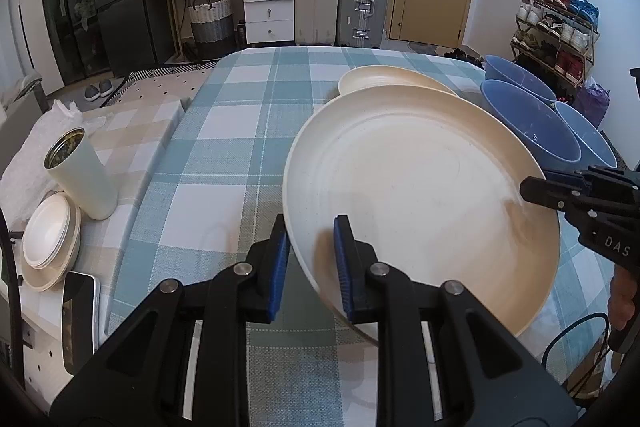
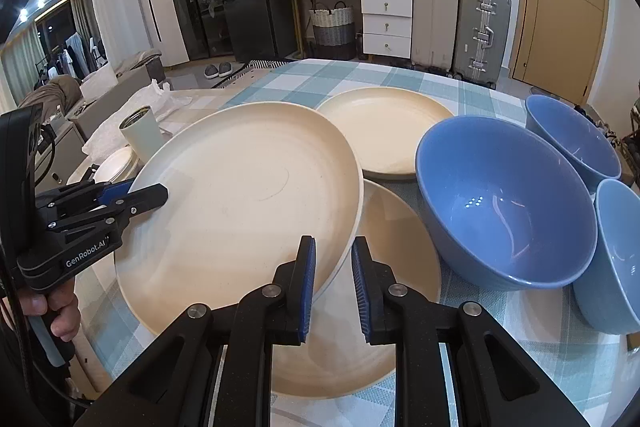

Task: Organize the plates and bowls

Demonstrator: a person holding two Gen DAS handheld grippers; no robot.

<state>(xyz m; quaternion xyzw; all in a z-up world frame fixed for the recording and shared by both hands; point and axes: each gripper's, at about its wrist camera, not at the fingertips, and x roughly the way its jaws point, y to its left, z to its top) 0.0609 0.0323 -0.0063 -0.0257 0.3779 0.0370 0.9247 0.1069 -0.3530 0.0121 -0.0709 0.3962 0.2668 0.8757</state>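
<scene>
Lower plate (image 2: 400,247) mostly hidden; rightmost bowl (image 2: 620,255) cut off.

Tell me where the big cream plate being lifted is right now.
The big cream plate is held tilted over the checked tablecloth, clamped at opposite rims by the left hand-held gripper and right hand-held gripper, above another cream plate, left of the blue bowls.

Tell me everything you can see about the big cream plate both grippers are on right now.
The large cream plate is round and matte, faintly speckled, with a shallow raised rim and faint concentric rings; it looks ceramic or melamine. It is empty and lifted, tilted above the checked tablecloth. The left gripper clamps its one edge, the right gripper the opposite edge, blue pads on either face of the rim. It overlaps a second cream plate lying flat beneath; whether they touch is unclear.
</scene>
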